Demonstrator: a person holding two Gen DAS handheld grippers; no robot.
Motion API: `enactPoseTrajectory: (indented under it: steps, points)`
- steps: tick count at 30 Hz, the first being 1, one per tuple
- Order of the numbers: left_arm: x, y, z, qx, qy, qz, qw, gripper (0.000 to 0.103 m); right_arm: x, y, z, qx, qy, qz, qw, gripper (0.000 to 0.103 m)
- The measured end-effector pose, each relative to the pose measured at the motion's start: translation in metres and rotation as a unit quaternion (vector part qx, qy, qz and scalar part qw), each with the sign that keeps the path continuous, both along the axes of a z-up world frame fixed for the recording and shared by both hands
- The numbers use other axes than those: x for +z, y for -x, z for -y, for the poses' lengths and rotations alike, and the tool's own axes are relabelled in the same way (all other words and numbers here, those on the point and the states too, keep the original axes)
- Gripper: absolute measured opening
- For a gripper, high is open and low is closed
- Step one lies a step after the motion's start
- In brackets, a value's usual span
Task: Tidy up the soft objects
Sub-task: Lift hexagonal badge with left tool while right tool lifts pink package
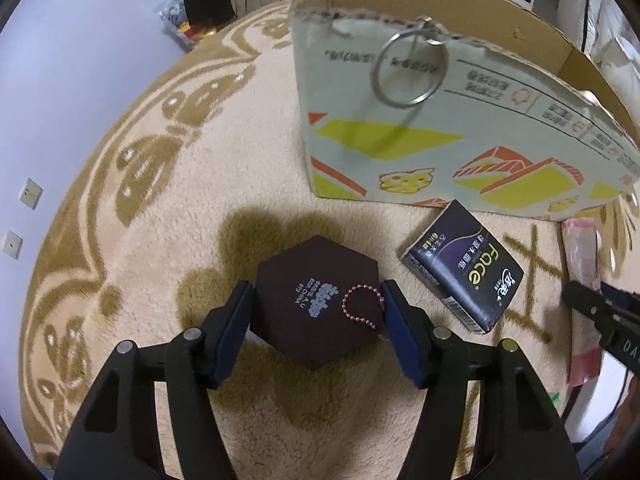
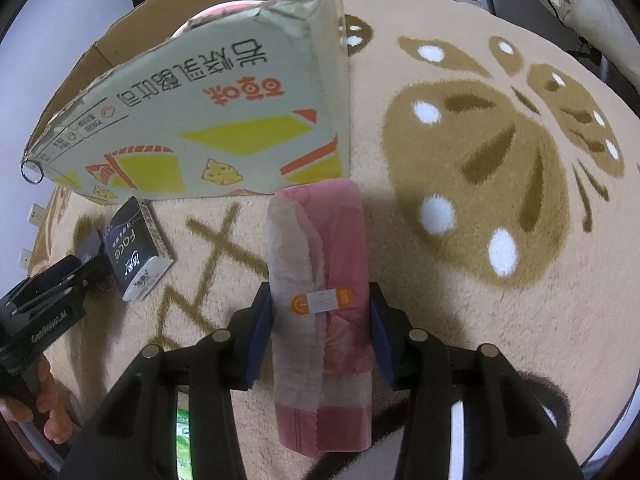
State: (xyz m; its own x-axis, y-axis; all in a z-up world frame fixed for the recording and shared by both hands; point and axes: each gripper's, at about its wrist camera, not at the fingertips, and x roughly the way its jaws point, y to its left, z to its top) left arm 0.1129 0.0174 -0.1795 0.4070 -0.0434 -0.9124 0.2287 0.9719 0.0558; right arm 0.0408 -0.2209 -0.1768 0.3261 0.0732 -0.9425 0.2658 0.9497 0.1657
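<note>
In the left wrist view my left gripper (image 1: pixel 318 314) is shut on a dark maroon hexagonal block (image 1: pixel 316 280) with pale print and a pink bead chain (image 1: pixel 360 304); both blue pads press its sides just above the rug. My right gripper (image 2: pixel 322 320) is shut on a long pink wrapped pack (image 2: pixel 332 240) with an orange-and-white label, its pads squeezing both sides. A black tissue pack (image 1: pixel 464 268) (image 2: pixel 138 248) lies on the rug between the two grippers. The left gripper (image 2: pixel 52 292) shows at the right wrist view's left edge. The right gripper (image 1: pixel 600 312) and the pink pack (image 1: pixel 580 256) show at the left wrist view's right edge.
An open cardboard box (image 1: pixel 400 140) (image 2: pixel 224 120) printed yellow and orange stands just beyond both grippers, a metal ring (image 1: pixel 410 68) hanging at its torn corner and something pink (image 2: pixel 224 10) inside. A beige patterned rug (image 2: pixel 480 200) lies underneath. A wall with sockets (image 1: pixel 30 192) is to the left.
</note>
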Motion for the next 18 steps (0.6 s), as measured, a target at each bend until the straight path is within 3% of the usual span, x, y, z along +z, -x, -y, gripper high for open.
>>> enactPoseTrajectory:
  steps: [11,18]
  points:
    - [0.006,0.006,0.0,0.008,0.008,-0.005,0.9999,0.063,0.01,0.003,-0.009,0.006,-0.005,0.013,1.0,0.047]
    - [0.017,0.01,-0.007,0.022,0.011,0.014,0.9996,0.063,0.016,0.001,-0.021,0.023,-0.002,0.023,0.999,0.047]
